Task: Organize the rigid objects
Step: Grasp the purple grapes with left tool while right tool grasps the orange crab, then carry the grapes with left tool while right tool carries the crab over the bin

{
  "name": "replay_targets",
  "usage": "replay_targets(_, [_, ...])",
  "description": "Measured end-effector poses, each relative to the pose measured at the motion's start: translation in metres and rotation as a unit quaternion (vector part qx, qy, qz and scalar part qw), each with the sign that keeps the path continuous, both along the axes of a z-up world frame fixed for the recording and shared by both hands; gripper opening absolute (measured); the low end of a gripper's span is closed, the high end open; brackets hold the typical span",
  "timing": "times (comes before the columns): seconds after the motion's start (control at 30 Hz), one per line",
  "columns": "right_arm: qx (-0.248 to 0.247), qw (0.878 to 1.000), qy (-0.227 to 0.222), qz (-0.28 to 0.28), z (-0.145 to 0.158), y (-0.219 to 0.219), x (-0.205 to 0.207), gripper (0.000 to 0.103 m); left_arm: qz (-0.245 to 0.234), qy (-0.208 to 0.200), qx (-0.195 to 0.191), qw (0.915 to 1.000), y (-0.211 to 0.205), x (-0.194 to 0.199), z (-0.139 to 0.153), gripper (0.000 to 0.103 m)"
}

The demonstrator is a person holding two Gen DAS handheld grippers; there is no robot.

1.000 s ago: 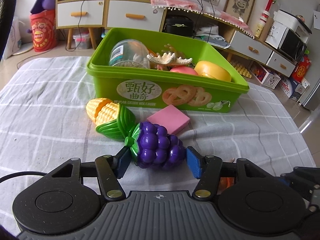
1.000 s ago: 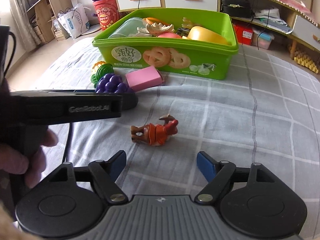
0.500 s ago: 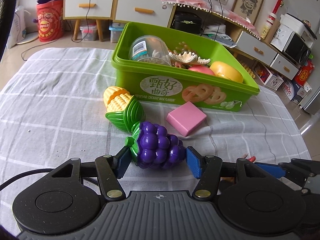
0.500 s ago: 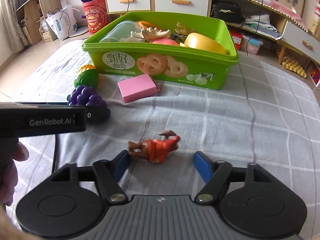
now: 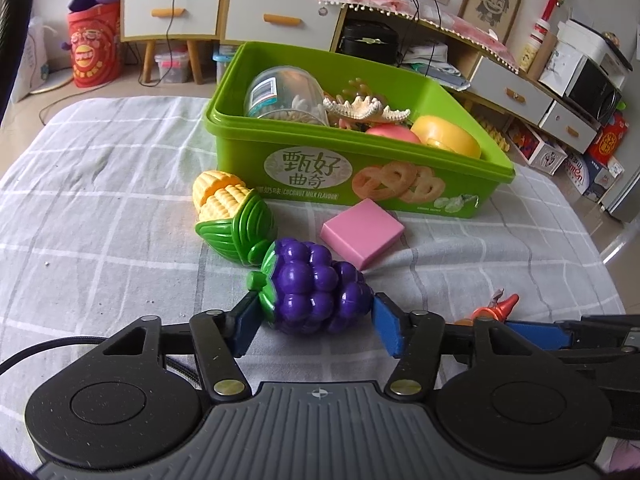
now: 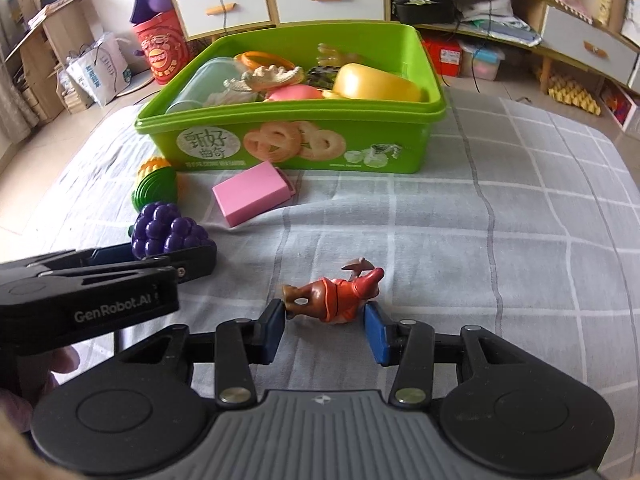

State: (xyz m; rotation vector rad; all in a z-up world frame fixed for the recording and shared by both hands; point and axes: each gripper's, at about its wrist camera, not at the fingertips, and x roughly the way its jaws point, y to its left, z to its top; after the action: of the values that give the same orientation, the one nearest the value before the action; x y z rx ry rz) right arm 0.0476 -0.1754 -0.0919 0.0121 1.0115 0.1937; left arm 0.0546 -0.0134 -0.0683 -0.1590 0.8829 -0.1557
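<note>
The right gripper has just been closing, and its blue pads now clamp the small orange-and-brown plastic animal figurine that a second ago lay free between wide jaws on the grey checked cloth. The left gripper holds the purple plastic grape bunch between its pads as before, low over the cloth near the yellow-and-green toy corn cob and pink flat block. With both toys gripped, the likely next step is carrying them to the green plastic biscuit tub beyond, already part-filled.
</note>
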Motion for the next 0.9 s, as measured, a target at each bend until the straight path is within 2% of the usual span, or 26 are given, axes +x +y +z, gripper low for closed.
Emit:
replay_targets(0.23, [0.049,0.998,0.01,-0.032,0.008,-0.017,0.003,0.017,0.005,0.009,-0.025,0.9996,0.001,0.0,0.007,0.063])
replay_targets(0.53, [0.125,0.99,0.016,-0.064,0.021,-0.033,0.005,0.017,0.017,0.01,-0.07,0.9974,0.007,-0.001,0.019,0.063])
replay_targets(0.9, [0.18,0.979,0.004,-0.101,0.037,-0.049,0.011,0.017,0.019,-0.024,-0.087,0.9957,0.006,0.004,0.042,0.063])
